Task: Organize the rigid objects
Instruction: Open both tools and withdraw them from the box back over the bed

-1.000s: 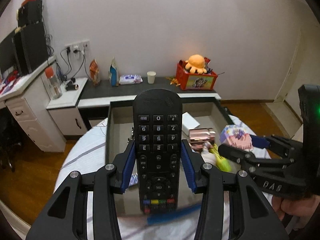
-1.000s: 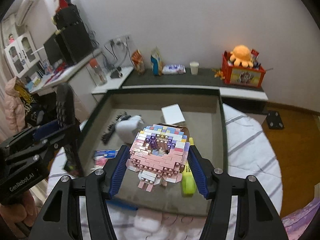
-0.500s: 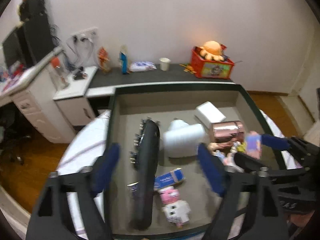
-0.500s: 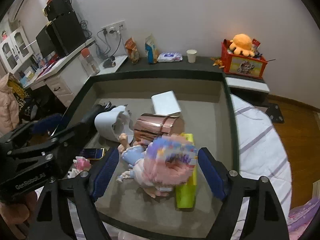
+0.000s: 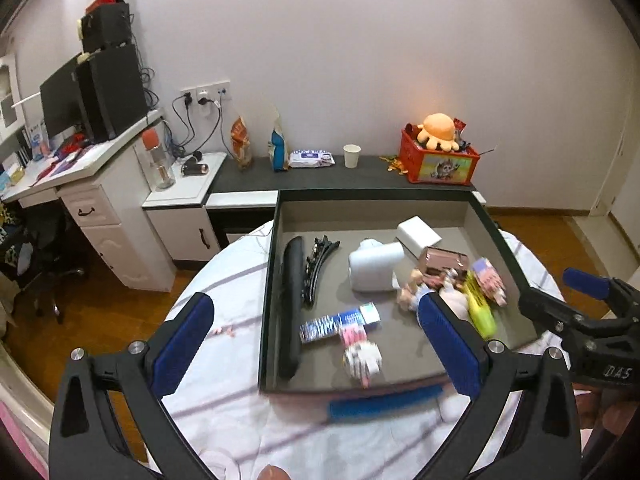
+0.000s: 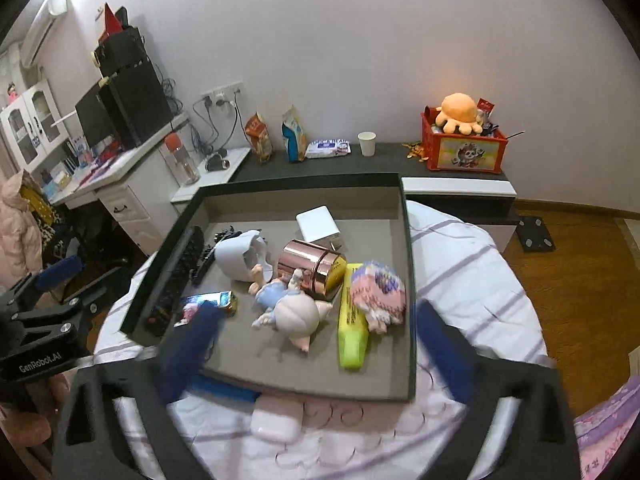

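Observation:
A grey tray (image 5: 500, 248) with a dark rim sits on a round, white-clothed table. The black remote (image 5: 290, 304) lies on its edge along the tray's left wall. Against the right side rests the pink and purple brick toy (image 6: 378, 292), beside a yellow highlighter (image 6: 352, 332). My left gripper (image 5: 316, 344) hovers over the tray's near left corner, its jaws opening with nothing held between them. My right gripper (image 6: 316, 344), blurred, hangs over the near edge. Its jaws are opening too and are empty.
In the tray also lie a hair clip (image 5: 318, 268), a white eggshell cup (image 6: 240, 256), a white box (image 6: 318, 224), a rose-gold can (image 6: 312, 268), a doll (image 6: 288, 308) and a small brick figure (image 5: 360, 354). A blue comb (image 5: 384, 402) and a white case (image 6: 276, 420) lie before it.
Both grippers went from shut to wide open. The remote and the brick toy dropped from them into the tray, and both grippers have drawn back from it.

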Action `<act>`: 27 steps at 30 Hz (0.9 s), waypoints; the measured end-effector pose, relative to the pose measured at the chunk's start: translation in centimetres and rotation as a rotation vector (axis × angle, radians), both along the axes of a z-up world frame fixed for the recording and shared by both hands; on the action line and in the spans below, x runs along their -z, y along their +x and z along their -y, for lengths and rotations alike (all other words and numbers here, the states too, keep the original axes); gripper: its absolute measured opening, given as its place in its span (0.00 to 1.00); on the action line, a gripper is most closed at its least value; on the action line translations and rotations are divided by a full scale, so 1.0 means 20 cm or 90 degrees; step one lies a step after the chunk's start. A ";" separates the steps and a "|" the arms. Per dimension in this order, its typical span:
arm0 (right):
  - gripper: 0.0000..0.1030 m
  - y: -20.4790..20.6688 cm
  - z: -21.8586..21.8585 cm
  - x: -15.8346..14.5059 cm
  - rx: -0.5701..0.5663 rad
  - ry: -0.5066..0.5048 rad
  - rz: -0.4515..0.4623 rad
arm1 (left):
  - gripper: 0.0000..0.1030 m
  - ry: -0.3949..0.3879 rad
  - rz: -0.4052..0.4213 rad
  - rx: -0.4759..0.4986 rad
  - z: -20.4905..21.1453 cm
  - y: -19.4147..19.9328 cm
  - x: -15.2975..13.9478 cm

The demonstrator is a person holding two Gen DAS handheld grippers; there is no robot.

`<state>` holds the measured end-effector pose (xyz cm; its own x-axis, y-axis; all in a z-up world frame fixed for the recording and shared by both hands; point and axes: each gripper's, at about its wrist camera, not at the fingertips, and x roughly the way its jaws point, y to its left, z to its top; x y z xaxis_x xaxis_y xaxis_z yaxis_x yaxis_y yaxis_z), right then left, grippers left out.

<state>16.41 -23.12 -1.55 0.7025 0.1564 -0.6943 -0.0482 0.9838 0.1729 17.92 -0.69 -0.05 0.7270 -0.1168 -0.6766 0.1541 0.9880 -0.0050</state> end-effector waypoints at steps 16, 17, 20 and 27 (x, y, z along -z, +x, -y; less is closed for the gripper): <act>1.00 -0.60 -0.01 0.02 -0.006 0.033 0.009 | 1.00 -0.009 0.007 -0.012 -0.08 -0.57 -0.02; 1.00 -0.63 -0.01 0.03 -0.005 0.034 0.006 | 1.00 -0.011 0.003 -0.014 -0.08 -0.59 -0.01; 1.00 -0.71 -0.03 0.07 -0.007 0.025 -0.004 | 1.00 -0.020 -0.009 -0.017 -0.09 -0.68 0.03; 1.00 -0.83 -0.07 0.08 -0.001 0.008 -0.011 | 1.00 -0.031 -0.043 -0.026 -0.09 -0.84 0.14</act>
